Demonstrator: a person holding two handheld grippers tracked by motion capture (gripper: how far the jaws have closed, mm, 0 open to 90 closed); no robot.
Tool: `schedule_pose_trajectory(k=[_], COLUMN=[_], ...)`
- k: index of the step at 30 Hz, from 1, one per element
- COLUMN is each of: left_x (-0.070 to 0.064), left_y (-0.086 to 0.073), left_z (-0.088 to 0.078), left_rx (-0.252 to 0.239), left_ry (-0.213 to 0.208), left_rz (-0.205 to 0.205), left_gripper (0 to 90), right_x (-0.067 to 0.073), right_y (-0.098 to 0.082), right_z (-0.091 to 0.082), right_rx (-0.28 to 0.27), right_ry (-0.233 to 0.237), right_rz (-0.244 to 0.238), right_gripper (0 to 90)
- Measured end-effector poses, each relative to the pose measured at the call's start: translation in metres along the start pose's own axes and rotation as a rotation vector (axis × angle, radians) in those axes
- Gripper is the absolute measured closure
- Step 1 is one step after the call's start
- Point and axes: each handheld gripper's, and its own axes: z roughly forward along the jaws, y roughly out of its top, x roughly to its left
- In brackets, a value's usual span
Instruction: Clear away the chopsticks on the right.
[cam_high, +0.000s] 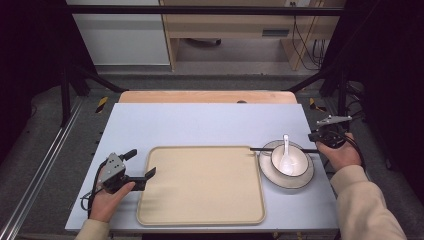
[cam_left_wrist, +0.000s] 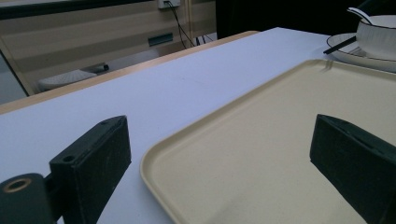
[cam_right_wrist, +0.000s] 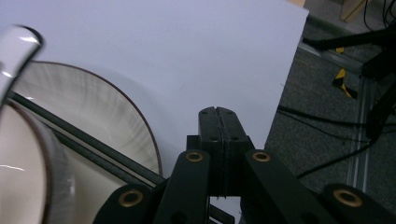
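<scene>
Right gripper (cam_right_wrist: 218, 116) clenched, jaws flush, nothing between them, at the worktop's (cam_high: 200, 125) right edge beside the plate (cam_high: 300, 181) carrying bowl (cam_high: 295, 160), spoon (cam_high: 286, 155) and black chopsticks (cam_high: 280, 149). Left gripper (cam_high: 139, 170) released, jaws spread over the beige tray's (cam_high: 200, 200) left rim.

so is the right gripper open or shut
Shut. In the right gripper view the right gripper's two black jaws meet flush with nothing between them, beside the plate.
</scene>
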Motion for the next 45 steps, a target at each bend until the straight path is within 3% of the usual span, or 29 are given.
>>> schedule_pose_trajectory(k=[3,12,25,31,35,37,41,45], left_x=[0.000,-0.001,-0.003,-0.004,-0.005,-0.005,-0.006,-0.007], left_y=[0.000,-0.001,-0.002,-0.002,-0.003,-0.003,-0.003,-0.002], left_z=[0.000,0.001,0.003,0.004,0.005,0.005,0.007,0.007], left_rx=[0.001,0.006,0.020,0.026,0.026,0.026,0.030,0.033], left_ry=[-0.002,-0.006,-0.012,-0.019,-0.022,-0.023,-0.026,-0.032], left_rz=[-0.001,0.001,0.004,0.009,0.009,0.008,0.010,0.015], left_gripper=[5.0,5.3,5.6,5.7,5.8,5.8,5.8,5.9], right_x=[-0.003,-0.001,0.014,0.023,0.027,0.025,0.026,0.026], right_y=[-0.003,-0.017,-0.047,-0.059,-0.064,-0.063,-0.061,-0.062], right_z=[0.008,0.014,-0.009,-0.019,-0.027,-0.034,-0.041,-0.036], right_rx=[0.045,0.106,0.095,0.092,0.074,0.024,-0.086,-0.095], right_ry=[-0.001,0.005,0.008,-0.012,-0.017,-0.023,0.083,0.113], right_rz=[0.001,0.001,0.038,0.057,0.054,0.042,-0.004,-0.023], right_gripper=[90.0,90.0,89.2,88.7,86.7,85.4,80.6,78.9])
